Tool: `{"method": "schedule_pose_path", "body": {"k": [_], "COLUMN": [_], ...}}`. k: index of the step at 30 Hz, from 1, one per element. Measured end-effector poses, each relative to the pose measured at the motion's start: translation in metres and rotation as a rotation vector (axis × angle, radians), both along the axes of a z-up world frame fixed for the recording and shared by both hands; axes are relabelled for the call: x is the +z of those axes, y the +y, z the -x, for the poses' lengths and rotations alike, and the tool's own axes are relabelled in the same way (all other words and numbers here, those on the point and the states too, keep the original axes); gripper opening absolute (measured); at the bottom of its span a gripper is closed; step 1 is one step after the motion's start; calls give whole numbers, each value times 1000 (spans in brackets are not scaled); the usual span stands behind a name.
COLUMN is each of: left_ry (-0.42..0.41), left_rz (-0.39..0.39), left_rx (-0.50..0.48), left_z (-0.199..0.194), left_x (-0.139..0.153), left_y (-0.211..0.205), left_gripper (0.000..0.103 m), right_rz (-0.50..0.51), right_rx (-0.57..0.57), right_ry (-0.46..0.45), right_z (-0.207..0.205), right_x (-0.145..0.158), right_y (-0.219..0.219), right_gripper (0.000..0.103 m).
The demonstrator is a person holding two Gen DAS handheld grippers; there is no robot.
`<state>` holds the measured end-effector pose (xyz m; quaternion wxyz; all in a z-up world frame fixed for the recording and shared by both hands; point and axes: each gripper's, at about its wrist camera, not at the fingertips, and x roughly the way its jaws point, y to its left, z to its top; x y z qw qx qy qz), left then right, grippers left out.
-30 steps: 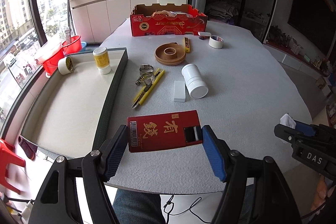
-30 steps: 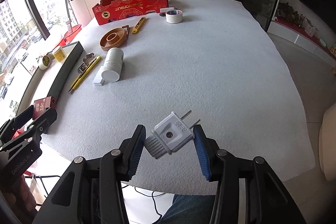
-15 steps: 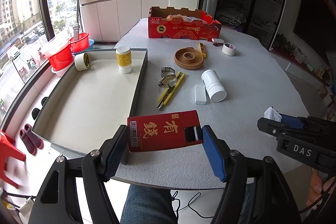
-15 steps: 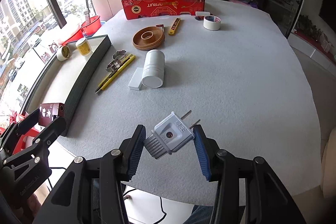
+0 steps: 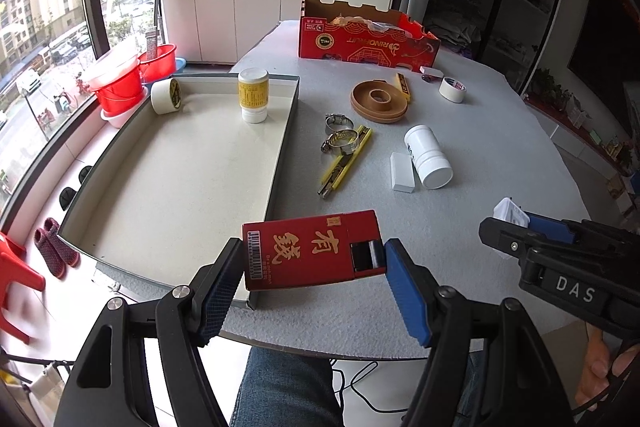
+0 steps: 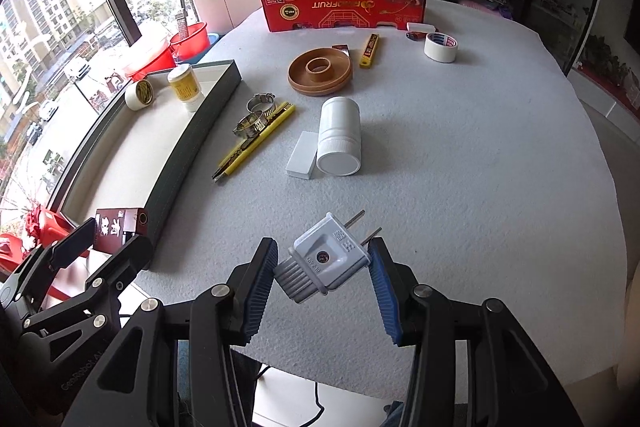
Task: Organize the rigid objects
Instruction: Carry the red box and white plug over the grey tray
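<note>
My left gripper (image 5: 314, 267) is shut on a red box with gold characters (image 5: 314, 251), held above the near right corner of the grey tray (image 5: 280, 163). It also shows in the right wrist view (image 6: 120, 227). My right gripper (image 6: 322, 267) is shut on a white two-pin plug (image 6: 326, 259), above the table's near edge; the plug shows in the left wrist view (image 5: 510, 213). The tray holds a tape roll (image 5: 166, 97) and a yellow-labelled jar (image 5: 253, 95).
On the grey table (image 6: 460, 147) lie a white bottle (image 6: 339, 137), a white block (image 6: 302, 161), a yellow cutter (image 6: 256, 143), two hose clamps (image 6: 256, 115), a brown ring dish (image 6: 320, 71), a tape roll (image 6: 440, 47) and a red fruit carton (image 6: 344, 3).
Both grippers have drawn back and to the left with their objects. The tray now fills more of the left wrist view and the red box hangs over its corner.
</note>
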<state>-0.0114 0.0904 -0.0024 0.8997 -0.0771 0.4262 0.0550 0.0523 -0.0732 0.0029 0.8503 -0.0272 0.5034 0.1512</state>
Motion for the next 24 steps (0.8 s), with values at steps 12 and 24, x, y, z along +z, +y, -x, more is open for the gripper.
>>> {"method": "schedule_pose_path", "body": {"k": [12, 24], "left_ry": [4, 2], "left_rz": [5, 17], "left_rx": [-2, 2], "left_z": [0, -2], "left_x": [-3, 2], "left_y": [1, 5], "left_gripper": [74, 74], "right_rz": [-15, -17], "right_rx": [-43, -43], "right_ry": [44, 51], "right_z": [-3, -6], "right_x": [-10, -10], "right_y": [-6, -6], "right_gripper": [48, 48]}}
